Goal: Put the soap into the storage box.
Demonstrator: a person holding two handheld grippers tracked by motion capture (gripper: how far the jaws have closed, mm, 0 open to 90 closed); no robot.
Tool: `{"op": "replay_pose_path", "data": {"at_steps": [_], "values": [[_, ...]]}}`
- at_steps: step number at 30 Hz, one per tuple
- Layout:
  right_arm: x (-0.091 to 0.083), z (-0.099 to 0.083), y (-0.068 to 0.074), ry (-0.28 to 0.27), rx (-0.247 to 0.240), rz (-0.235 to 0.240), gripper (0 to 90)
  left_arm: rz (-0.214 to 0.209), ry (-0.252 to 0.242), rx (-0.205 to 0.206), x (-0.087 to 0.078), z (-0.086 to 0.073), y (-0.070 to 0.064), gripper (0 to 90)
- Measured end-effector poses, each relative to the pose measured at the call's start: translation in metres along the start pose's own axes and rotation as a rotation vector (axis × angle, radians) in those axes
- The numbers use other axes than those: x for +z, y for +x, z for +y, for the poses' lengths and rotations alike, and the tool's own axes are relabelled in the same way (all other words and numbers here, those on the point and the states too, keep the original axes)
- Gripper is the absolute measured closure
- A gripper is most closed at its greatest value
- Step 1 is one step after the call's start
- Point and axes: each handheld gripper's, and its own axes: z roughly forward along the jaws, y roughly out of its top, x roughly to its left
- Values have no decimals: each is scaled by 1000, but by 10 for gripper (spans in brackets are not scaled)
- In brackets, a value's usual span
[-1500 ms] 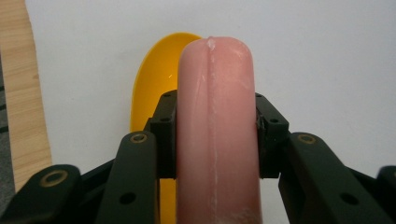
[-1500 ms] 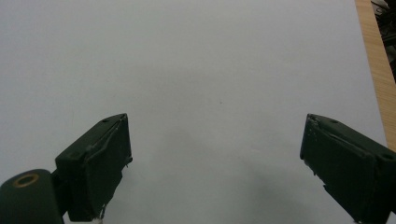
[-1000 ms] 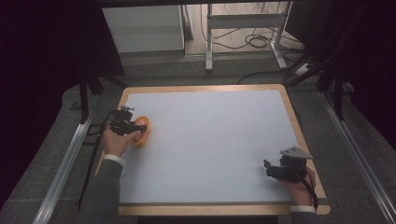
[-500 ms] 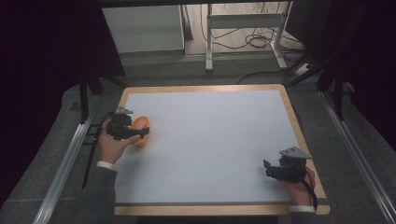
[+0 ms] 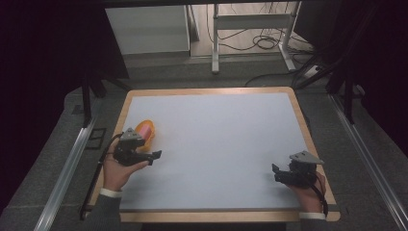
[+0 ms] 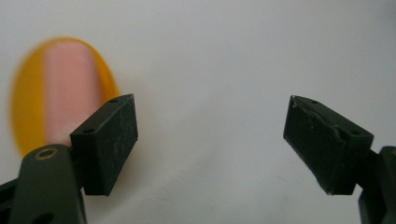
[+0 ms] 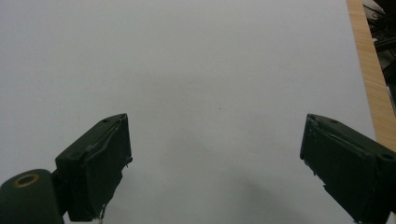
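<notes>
a: where is the orange thing [image 5: 146, 132] and which way does it lie?
b: near the left edge of the desk [image 5: 221, 144], just beyond the left gripper [image 5: 153, 156]. it is an oval, orange with a pink band down its middle. in the high view its long axis runs from near-left to far-right, slightly tilted; in the left gripper view it [image 6: 60, 93] stands nearly upright, beside the left jaw and partly behind it. i cannot tell which end is its front.
a: is the gripper holding it?
b: no. its jaws stand wide apart with nothing between them, just white desk [image 6: 210, 70].
a: and the other one?
b: the right gripper [image 5: 276, 173] sits near the right front corner, well apart from the orange thing. its jaws also gape wide and hold nothing [image 7: 215, 154].
a: the surface?
b: a white top with a pale wooden rim [image 5: 211, 90]. around it lies grey floor with a metal rail [image 5: 65, 173] on each side. farther back are a white cabinet [image 5: 146, 29], a metal frame [image 5: 250, 21] and loose cables [image 5: 264, 43]; the rest is dark.
a: count?
b: one orange thing, two grippers, two hands, one desk.
</notes>
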Motion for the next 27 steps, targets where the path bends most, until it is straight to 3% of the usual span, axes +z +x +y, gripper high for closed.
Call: {"op": "replay_pose_path", "data": {"at_steps": [5,17,21,27], "values": [[0,0,0,0,0,1,85,-52,10,-11,7,-17,-8,176],[0,1,2,-7,-14,3,87,-68,69,-9,24,-44,-20,167],[-1,1,4,-17,-22,8,87,-66,40,-31,21,-46,-18,168],[-2,3,2,-26,-14,6,88,-61,18,-32,14,-45,-15,169]]}}
